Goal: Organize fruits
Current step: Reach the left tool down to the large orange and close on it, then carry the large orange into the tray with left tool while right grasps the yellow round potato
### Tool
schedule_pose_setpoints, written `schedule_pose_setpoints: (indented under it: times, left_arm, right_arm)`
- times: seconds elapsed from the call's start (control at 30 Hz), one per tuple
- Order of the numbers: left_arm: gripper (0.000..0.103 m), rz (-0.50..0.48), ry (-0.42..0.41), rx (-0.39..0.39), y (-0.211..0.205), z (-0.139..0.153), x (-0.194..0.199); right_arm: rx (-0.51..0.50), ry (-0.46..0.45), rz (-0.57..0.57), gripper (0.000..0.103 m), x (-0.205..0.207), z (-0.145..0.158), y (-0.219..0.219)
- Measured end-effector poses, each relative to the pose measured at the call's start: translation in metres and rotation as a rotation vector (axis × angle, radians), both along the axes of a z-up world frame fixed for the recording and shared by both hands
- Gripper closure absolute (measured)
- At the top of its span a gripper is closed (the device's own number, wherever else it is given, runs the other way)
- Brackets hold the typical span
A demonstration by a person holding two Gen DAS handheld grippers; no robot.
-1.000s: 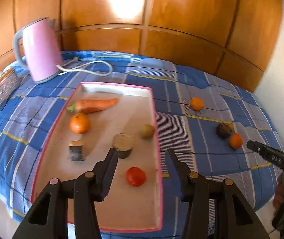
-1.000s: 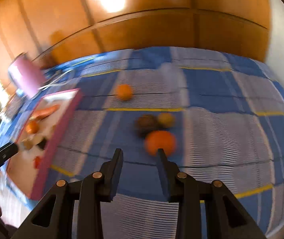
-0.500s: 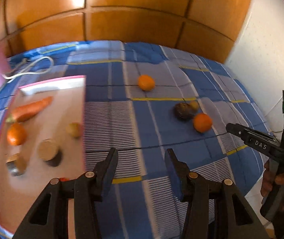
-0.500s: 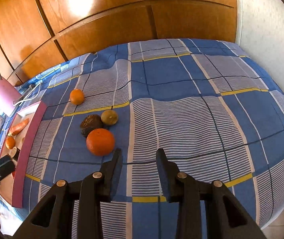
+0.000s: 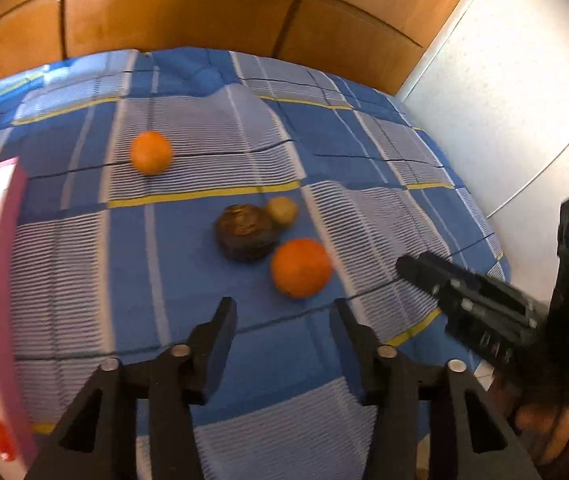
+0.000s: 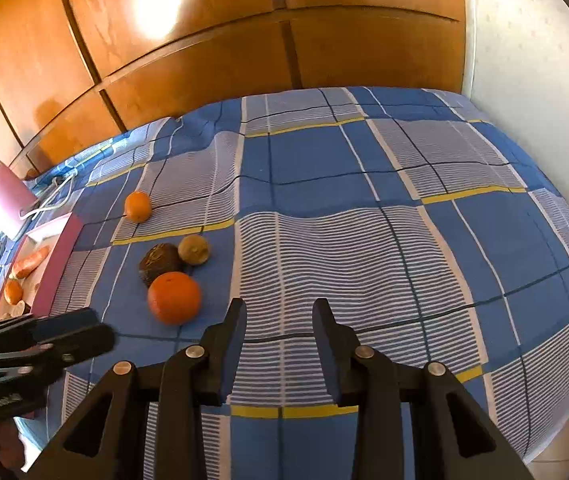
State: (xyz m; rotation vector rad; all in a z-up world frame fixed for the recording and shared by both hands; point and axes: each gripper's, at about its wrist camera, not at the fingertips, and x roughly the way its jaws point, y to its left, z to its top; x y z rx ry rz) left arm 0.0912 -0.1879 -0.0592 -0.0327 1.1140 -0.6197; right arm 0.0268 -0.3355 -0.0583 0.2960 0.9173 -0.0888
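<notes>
Both hand-held grippers, left (image 5: 282, 314) & right (image 6: 278, 316), gape empty; big orange (image 5: 301, 267) sits just ahead of left, prob. untouched.

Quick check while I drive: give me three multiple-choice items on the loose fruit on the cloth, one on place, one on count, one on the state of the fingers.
1. The dark brown fruit lies
A. inside the pink tray
B. on the cloth touching the small yellowish fruit
C. between the right fingers

2. Round orange fruits on the cloth outside the pink tray:
A. one
B. two
C. four

3. The left gripper is
A. open and empty
B. shut on an orange
C. shut on the carrot

Key: 1 B, the two sit pressed together on the blue checked cloth. 2 B, the near orange and the far orange are the only ones there. 3 A, its fingers stand apart over bare cloth; the right gripper is likewise open.
</notes>
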Motion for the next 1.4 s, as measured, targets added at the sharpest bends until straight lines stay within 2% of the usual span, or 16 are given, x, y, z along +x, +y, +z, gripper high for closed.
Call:
schedule_pose_setpoints:
  times: [0.23,0.3,0.33,0.43,0.57,0.83,0.93,1.0,1.2,1.33,1.4]
  left_arm:
    - [0.05,0.027,0.039,0.027,-0.029,-0.015,0.018]
    - [0.055,0.038,0.049,0.044,-0.035,-0.023,0.022]
    - [0.063,0.041,0.034,0.054,-0.036,-0.023,0.022]
    - [0.065,0.019,-0.001,0.055,-0.036,-0.022,0.019]
    - [0.065,0.018,-0.022,0.057,-0.019,-0.02,0.01]
    - [0.065,0.112,-0.126,0.125,0.048,-0.011,-0.007]
    - [0.065,0.168,-0.111,0.138,0.074,-0.018,-0.009]
    - [0.065,0.194,-0.096,0.103,0.088,-0.024,-0.012]
    - [0.065,0.205,-0.096,0.078,0.094,-0.026,-0.012]
    - [0.065,0.21,-0.095,0.052,0.097,-0.027,-0.013]
    - [0.064,0.211,-0.099,0.048,0.097,-0.027,-0.014]
  right_arm:
    - [0.019,0.017,0.005,0.069,0.001,-0.007,-0.004]
    - [0.019,0.02,0.007,0.069,0.001,-0.008,-0.004]
    - [0.019,0.021,0.006,0.069,0.001,-0.009,-0.005]
    - [0.022,0.027,-0.002,0.069,0.001,-0.012,-0.008]
    - [0.024,0.035,-0.002,0.069,0.002,-0.014,-0.009]
    - [0.022,0.033,0.045,0.069,0.007,-0.012,0.005]
    - [0.021,0.036,0.078,0.069,0.011,-0.012,0.016]
    - [0.019,0.037,0.107,0.069,0.016,-0.011,0.025]
    - [0.013,0.024,0.17,0.069,0.034,-0.003,0.05]
    - [-0.002,0.016,0.149,0.074,0.049,0.0,0.053]
    - [0.039,0.023,0.135,0.076,0.061,-0.002,0.05]
